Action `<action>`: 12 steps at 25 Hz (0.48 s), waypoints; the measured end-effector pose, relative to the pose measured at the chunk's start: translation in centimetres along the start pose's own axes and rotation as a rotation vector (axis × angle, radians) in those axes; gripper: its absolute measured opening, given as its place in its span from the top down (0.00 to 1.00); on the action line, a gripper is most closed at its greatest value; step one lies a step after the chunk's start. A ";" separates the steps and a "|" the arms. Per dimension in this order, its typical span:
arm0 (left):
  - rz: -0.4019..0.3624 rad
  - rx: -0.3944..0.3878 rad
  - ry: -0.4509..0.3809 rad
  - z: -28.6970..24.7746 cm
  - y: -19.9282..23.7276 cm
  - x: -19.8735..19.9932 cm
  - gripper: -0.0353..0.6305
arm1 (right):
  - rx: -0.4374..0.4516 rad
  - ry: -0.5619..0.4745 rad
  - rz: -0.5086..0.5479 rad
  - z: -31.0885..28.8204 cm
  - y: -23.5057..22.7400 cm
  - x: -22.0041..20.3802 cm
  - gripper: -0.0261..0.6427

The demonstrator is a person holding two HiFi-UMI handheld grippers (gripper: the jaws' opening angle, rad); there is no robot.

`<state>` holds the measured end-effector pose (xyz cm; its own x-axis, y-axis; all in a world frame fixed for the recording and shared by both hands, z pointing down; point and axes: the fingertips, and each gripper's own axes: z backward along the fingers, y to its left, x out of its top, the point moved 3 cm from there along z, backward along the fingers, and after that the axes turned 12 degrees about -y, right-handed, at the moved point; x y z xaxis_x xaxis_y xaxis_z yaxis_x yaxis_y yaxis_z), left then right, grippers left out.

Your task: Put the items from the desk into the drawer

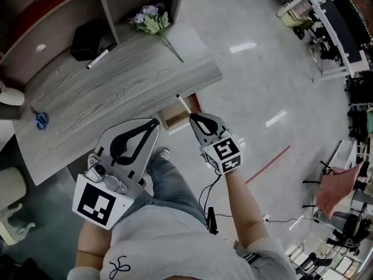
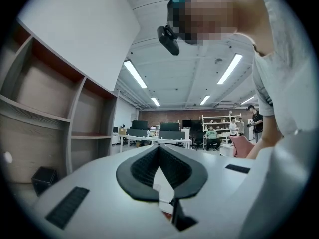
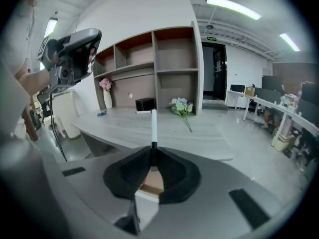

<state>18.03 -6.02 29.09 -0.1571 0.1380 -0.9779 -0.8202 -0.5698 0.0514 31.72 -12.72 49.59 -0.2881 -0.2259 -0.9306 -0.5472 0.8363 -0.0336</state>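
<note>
The right claw pinches a slim white marker pen by its black end, just over the open wooden drawer. The pen looks light, stiff and slippery, so a mid-barrel hold would be steadier. The left claw is pressed together, empty.

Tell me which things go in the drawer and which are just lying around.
Job: marker in the right gripper, drawer, and on the desk the second marker, scissors, flowers.
Lying about: pink chair, floor cable.
</note>
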 end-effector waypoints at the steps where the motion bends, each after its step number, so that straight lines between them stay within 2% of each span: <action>1: -0.001 0.004 0.002 -0.1 0.0 -0.1 0.93 | 0.015 0.020 0.013 -0.2 -0.1 -0.8 0.89; 12: 0.003 0.053 0.025 -1.3 1.3 -2.2 0.93 | 0.147 0.216 0.112 -2.1 -0.6 -8.6 0.89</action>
<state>18.00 -8.17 31.08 -0.1465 0.1158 -0.9824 -0.8478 -0.5264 0.0643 32.88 -12.31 58.33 -0.5096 -0.2165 -0.8327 -0.3878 0.9218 -0.0024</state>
